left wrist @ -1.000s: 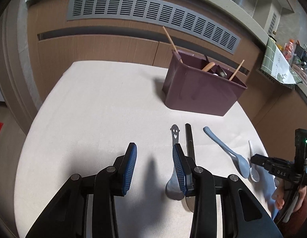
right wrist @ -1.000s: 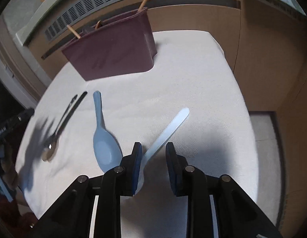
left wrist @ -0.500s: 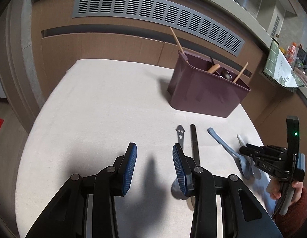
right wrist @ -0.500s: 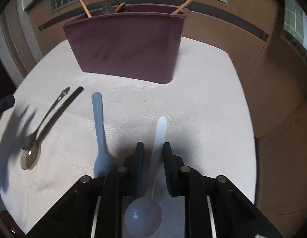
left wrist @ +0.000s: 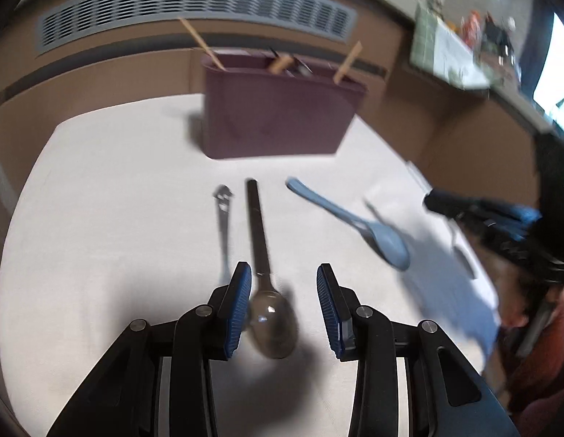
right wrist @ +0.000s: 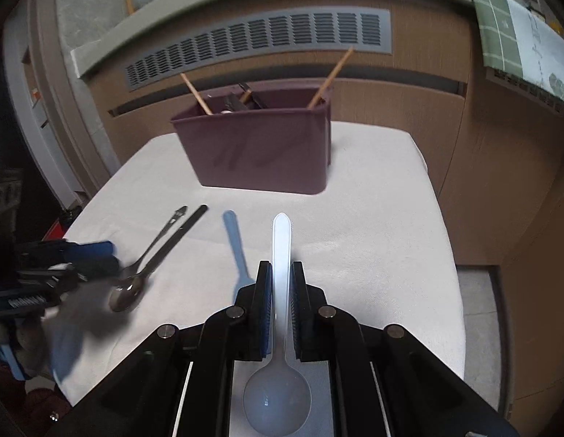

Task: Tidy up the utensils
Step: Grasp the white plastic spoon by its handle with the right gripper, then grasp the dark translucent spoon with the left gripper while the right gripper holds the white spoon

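We see the left view smeared by motion blur. The bin (right wrist: 260,153) hides its utensils' lower ends, and the white spoon (right wrist: 281,255) is partly covered by pads.

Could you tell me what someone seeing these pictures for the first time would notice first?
Most striking is the white spoon between the right tongs, whose jaws are closing on its handle. Beyond it, a maroon utensil bin stands at the far side of the white table. The open left tongs straddle a dark metal spoon.
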The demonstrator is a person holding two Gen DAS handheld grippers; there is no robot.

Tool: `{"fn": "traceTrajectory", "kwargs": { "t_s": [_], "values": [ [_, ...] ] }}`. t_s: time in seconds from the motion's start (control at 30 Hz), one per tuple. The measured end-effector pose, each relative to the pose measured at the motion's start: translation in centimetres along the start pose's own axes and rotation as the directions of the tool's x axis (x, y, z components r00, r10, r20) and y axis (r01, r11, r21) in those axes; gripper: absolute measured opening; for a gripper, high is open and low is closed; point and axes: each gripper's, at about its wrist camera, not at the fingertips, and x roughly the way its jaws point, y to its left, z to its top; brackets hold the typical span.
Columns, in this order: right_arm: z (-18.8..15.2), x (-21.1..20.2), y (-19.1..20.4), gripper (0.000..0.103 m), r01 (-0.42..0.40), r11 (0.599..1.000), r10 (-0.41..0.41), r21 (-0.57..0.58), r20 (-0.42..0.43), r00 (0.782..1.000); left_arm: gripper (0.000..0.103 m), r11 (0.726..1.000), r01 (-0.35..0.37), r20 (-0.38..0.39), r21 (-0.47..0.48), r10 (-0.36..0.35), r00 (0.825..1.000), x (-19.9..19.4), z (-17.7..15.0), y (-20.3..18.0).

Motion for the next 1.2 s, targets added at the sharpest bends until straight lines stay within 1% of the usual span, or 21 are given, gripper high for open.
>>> {"fn": "traceTrajectory", "kwargs": {
  "t_s": [0.03, 0.1, 0.17, 0.23, 0.3, 0.47, 0.53, 0.67, 0.7, 0.73, 0.77, 0.87, 0.97, 1.07, 1.2],
  "values": [
    [-0.2, -0.2, 0.5, 0.008, 0.001, 1.000, -0.001, -0.015, 0.008, 1.000, 0.038, 0.999, -0.036, -0.010, 0.019, 0.036, 0.999, 0.7, 0.2, -0.5],
    [-0.5, -0.3, 1.0, 0.008, -0.013, 0.999, 0.014, -0.035, 0.006, 1.000, 0.038, 0.997, -0.075, -0.017, 0.025, 0.075, 0.997, 1.7, 0.8, -0.7],
    [-1.1, -0.6, 1.6, 0.008, -0.037, 0.998, 0.037, -0.046, 0.003, 0.999, 0.037, 0.997, -0.082, -0.030, 0.005, 0.082, 0.996, 2.7, 1.5, -0.2],
    [-1.4, -0.6, 2.1, 0.008, -0.040, 0.997, 0.041, -0.059, 0.001, 0.999, 0.028, 0.995, -0.102, -0.051, 0.000, 0.102, 0.993, 3.8, 2.2, 0.1],
    [-1.6, -0.3, 2.2, 0.008, -0.032, 0.998, 0.032, -0.062, -0.003, 0.999, 0.027, 0.993, -0.119, -0.066, 0.008, 0.119, 0.991, 4.6, 2.7, 0.2],
    [-1.7, 0.3, 1.6, 0.008, -0.033, 0.999, 0.032, -0.039, -0.020, 0.999, 0.023, 0.992, -0.125, -0.099, 0.037, 0.128, 0.987, 6.4, 3.9, 0.1],
    [-1.7, 0.4, 1.3, 0.008, -0.030, 0.999, 0.029, -0.028, -0.018, 0.999, 0.023, 0.989, -0.139, -0.104, 0.046, 0.143, 0.984, 7.0, 4.4, -0.2],
    [-1.7, 0.6, 1.1, 0.008, -0.032, 0.999, 0.031, -0.018, -0.018, 0.999, 0.023, 0.989, -0.143, -0.111, 0.048, 0.148, 0.983, 7.8, 5.5, -0.3],
    [-1.7, 0.6, 1.1, 0.008, -0.029, 0.999, 0.029, -0.018, -0.018, 0.999, 0.021, 0.988, -0.145, -0.110, 0.050, 0.150, 0.983, 8.0, 5.6, -0.3],
    [-1.7, 0.7, 1.2, 0.008, -0.025, 1.000, 0.024, -0.018, -0.018, 1.000, 0.016, 0.987, -0.150, -0.106, 0.052, 0.155, 0.982, 8.1, 5.9, -0.3],
    [-1.7, 0.7, 1.2, 0.008, -0.021, 1.000, 0.020, -0.019, -0.018, 1.000, 0.013, 0.986, -0.156, -0.099, 0.052, 0.160, 0.982, 8.2, 6.0, -0.3],
    [-1.7, 0.5, 1.1, 0.008, -0.012, 1.000, 0.012, -0.014, -0.008, 1.000, 0.012, 0.991, -0.130, -0.081, -0.004, 0.129, 0.988, 7.9, 5.8, 0.3],
    [-1.6, 0.2, 1.0, 0.008, 0.004, 1.000, -0.004, -0.015, 0.009, 1.000, 0.012, 0.995, -0.078, -0.040, -0.057, 0.076, 0.996, 6.2, 5.4, 0.3],
    [-1.5, 0.0, 1.1, 0.008, 0.017, 1.000, -0.017, -0.024, 0.019, 1.000, 0.012, 0.997, -0.046, 0.024, -0.058, 0.047, 0.999, 3.4, 5.2, -0.5],
    [-1.3, -0.1, 1.4, 0.008, 0.015, 0.999, -0.014, -0.029, 0.026, 1.000, 0.012, 0.999, -0.020, 0.083, -0.039, 0.023, 0.996, 0.5, 5.3, -1.5]
  ]
}}
